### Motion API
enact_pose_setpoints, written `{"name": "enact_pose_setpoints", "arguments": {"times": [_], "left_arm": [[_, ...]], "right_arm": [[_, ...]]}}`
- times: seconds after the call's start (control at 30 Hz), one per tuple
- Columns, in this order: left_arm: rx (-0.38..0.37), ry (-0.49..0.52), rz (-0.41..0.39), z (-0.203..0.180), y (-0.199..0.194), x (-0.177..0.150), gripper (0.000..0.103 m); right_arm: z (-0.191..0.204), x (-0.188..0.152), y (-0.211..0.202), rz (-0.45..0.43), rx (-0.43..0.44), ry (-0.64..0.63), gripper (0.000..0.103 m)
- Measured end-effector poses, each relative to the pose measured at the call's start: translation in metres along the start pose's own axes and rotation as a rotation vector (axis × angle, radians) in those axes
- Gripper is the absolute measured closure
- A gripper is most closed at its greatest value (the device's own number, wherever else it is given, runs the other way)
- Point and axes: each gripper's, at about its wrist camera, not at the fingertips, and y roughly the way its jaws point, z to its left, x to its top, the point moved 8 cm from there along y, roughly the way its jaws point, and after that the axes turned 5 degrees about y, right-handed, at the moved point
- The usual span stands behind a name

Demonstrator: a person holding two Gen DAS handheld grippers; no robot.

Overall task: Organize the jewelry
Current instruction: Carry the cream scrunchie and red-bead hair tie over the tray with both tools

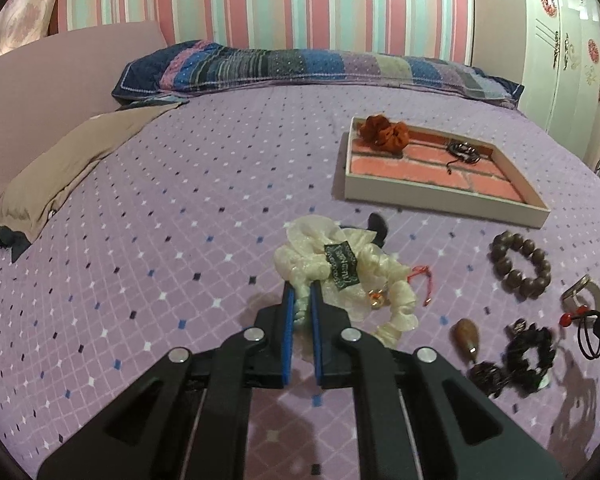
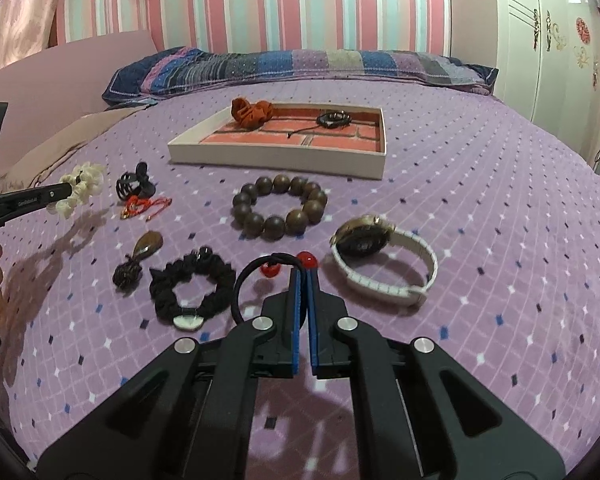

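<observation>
Pinching the cream scrunchie (image 1: pixel 340 276), the left gripper (image 1: pixel 302 292) should be lifting clear before crossing to the tray (image 1: pixel 444 196); the right gripper (image 2: pixel 303 280) is clamping the black hair tie (image 2: pixel 260 276).

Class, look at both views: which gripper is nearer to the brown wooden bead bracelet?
Right. The right gripper, shut on a black hair tie with red beads, sits just before the brown wooden bead bracelet. The left gripper holds a cream scrunchie farther left.

Glossy wooden beads (image 2: pixel 280 208), satiny cream scrunchie (image 1: pixel 340 276)
</observation>
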Motion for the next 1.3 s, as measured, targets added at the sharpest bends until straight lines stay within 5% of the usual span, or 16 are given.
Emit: {"name": "enact_pose_setpoints", "arguments": {"times": [0.67, 1.1, 1.3], "left_arm": [[-0.060, 0.027, -0.025, -0.059, 0.031, 0.089, 0.095], [-0.107, 0.020, 0.065, -0.097, 0.120, 0.150, 0.095], [-0.103, 0.098, 0.100, -0.111, 0.167, 0.177, 0.095]], "right_arm": [[-0.034, 0.123, 0.046, -0.107, -0.034, 0.034, 0.099], [-0.047, 0.187, 0.132, -0.054, -0.082, 0.048, 0.099], [-0.053, 0.223, 0.191, -0.011, -0.122, 0.024, 0.099]]}}
